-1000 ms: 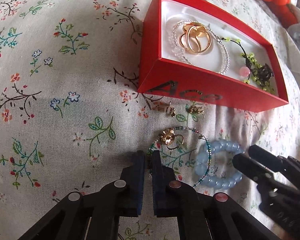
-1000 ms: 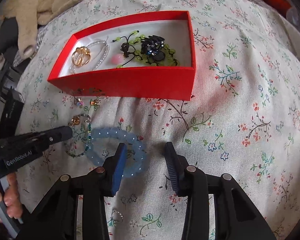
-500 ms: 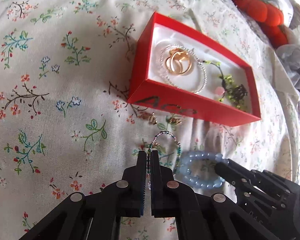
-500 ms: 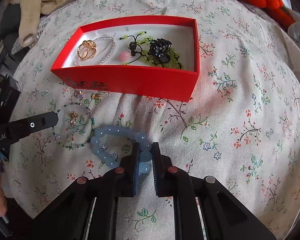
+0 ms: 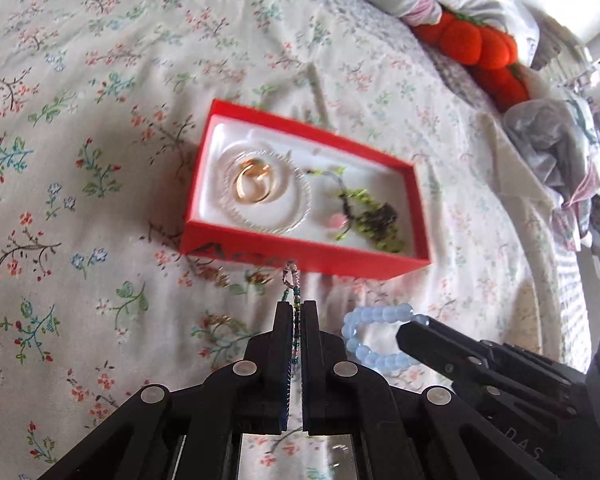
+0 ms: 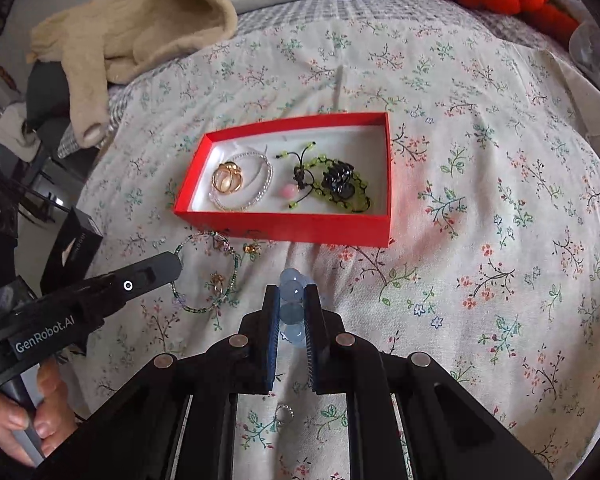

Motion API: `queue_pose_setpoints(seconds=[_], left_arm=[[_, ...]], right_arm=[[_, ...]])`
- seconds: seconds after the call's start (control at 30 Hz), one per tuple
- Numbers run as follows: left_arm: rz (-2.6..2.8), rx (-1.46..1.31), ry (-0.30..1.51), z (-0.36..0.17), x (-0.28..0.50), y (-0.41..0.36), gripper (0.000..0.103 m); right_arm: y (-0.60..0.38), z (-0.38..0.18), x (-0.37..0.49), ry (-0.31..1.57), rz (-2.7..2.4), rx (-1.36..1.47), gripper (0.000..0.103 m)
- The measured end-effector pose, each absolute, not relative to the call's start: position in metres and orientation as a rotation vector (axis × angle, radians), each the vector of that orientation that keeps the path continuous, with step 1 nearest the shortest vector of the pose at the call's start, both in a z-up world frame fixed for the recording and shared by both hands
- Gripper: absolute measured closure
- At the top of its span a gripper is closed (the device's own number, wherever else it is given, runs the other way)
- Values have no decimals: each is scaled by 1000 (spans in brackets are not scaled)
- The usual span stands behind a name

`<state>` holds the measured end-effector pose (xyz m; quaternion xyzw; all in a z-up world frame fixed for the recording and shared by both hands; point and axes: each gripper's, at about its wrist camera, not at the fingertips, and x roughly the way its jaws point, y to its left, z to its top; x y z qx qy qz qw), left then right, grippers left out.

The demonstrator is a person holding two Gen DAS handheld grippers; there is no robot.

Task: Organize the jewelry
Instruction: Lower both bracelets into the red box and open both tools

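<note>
**A:** Pale blue bead bracelet (image 6: 292, 308) is up off the bedspread (image 6: 480, 220) now; a second ago it lay flat with the right gripper (image 6: 291, 304) gaping over it. Now that one's clamped on the beads.

**B:** And the left gripper (image 5: 297, 316)?

**A:** Pinching the thin green seed-bead bracelet (image 5: 291, 280), hanging near the front edge of the red box (image 6: 284, 226). Both lifted, so probably box next. Earrings still lie on the cloth.
</note>
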<state>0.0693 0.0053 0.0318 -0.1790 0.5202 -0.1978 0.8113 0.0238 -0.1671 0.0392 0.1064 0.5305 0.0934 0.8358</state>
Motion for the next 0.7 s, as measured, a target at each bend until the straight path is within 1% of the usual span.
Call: queue_pose_setpoints(seconds=[0.3, 0.5, 0.7], left_arm=[[-458, -446, 998, 59, 85, 0, 103], [-439, -492, 978, 50, 105, 1, 103], [-368, -458, 976, 36, 116, 2, 103]], right_arm=[[-181, 83, 39, 997, 207, 329, 90], [-181, 99, 56, 929, 218, 377, 90], [-173, 90, 78, 923, 244, 408, 90]])
